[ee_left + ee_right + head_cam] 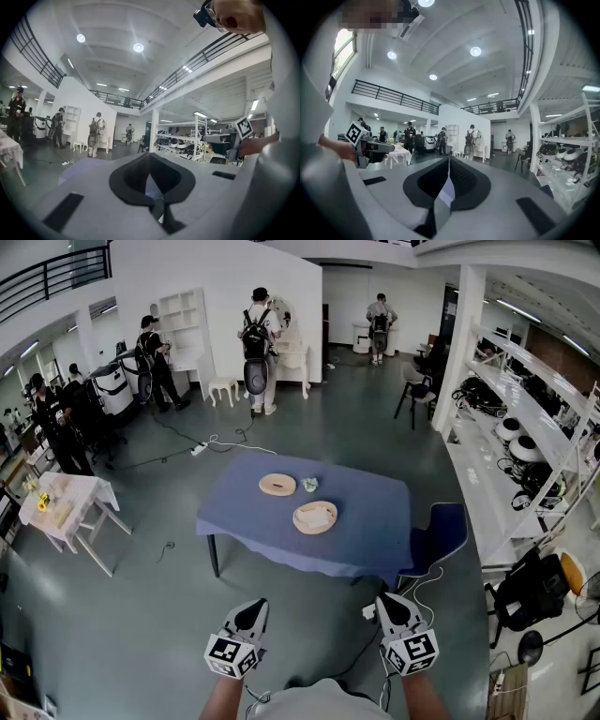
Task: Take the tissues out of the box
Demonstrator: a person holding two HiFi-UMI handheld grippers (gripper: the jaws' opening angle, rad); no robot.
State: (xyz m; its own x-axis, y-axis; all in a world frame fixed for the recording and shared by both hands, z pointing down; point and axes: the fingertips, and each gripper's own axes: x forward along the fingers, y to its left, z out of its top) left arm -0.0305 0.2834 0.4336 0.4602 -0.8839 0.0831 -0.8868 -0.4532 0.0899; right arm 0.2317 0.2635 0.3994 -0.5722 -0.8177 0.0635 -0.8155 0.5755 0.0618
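A table under a blue cloth point(375, 521) stands a few steps ahead in the head view. On it lie a flat round tan piece point(277, 485), a round tan container with something white in it point(315, 517), and a small crumpled pale tissue point(309, 485). My left gripper point(255, 607) point(150, 155) and right gripper point(387, 604) point(449, 159) are held low near my body, well short of the table. Both point toward it with jaws closed together and nothing between them. Each gripper view catches the other gripper at its edge.
A blue chair point(441, 531) stands at the table's right corner, with shelving point(525, 427) and a black bag point(525, 592) further right. At the left is a small white table point(66, 507). Several people stand at the back, and a cable point(220, 442) lies on the floor.
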